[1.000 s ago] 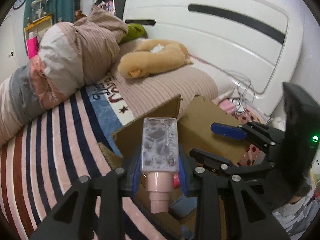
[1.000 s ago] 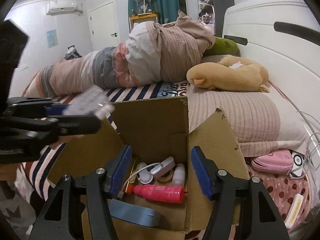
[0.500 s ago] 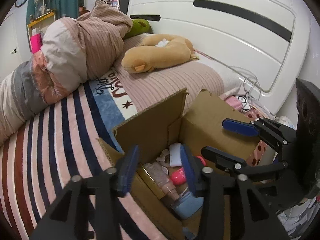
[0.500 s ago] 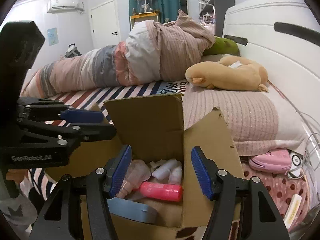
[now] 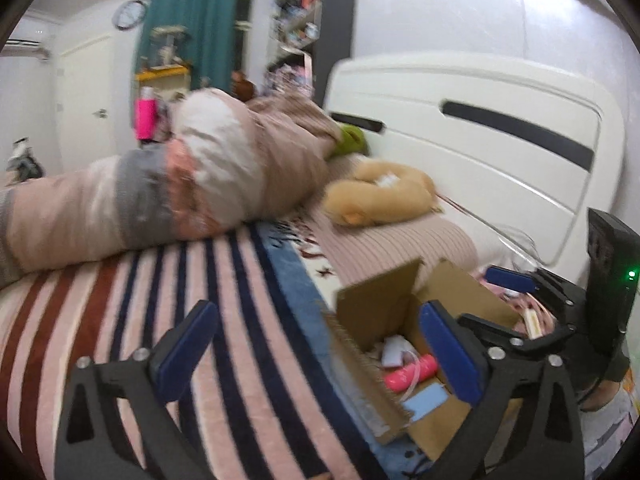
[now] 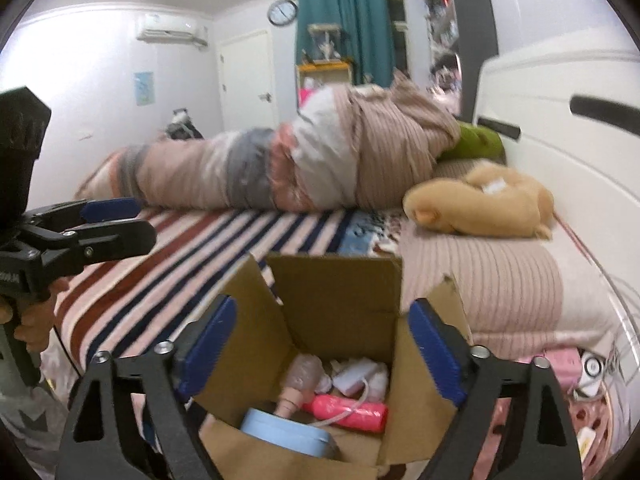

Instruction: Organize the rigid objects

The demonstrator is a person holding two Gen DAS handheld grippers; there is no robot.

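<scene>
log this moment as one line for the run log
left gripper: jaws opening, nothing between | right gripper: jaws opening, nothing between, above cardboard box | clear bottle: in box beside pink bottle

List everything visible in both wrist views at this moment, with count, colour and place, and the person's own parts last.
cardboard box: 1, brown, flaps open, on the bed's near edge
pink bottle: 1, lying in the box
clear bottle: 1, pinkish cap, lying in the box
blue lid: 1, light blue, at the box's front
white items: several, in the box, unclear
striped blanket: 1, pink, brown, navy, covering the bed
rolled duvet: 1, pink, grey, white, across the bed
plush toy: 1, tan, on the pillow
headboard: 1, white
curtain: teal, far wall
clock: 1, far wall
left gripper: black, blue pads, opening, nothing between
right gripper: same, opening, above the box
hand: 1, on the left gripper's handle
</scene>
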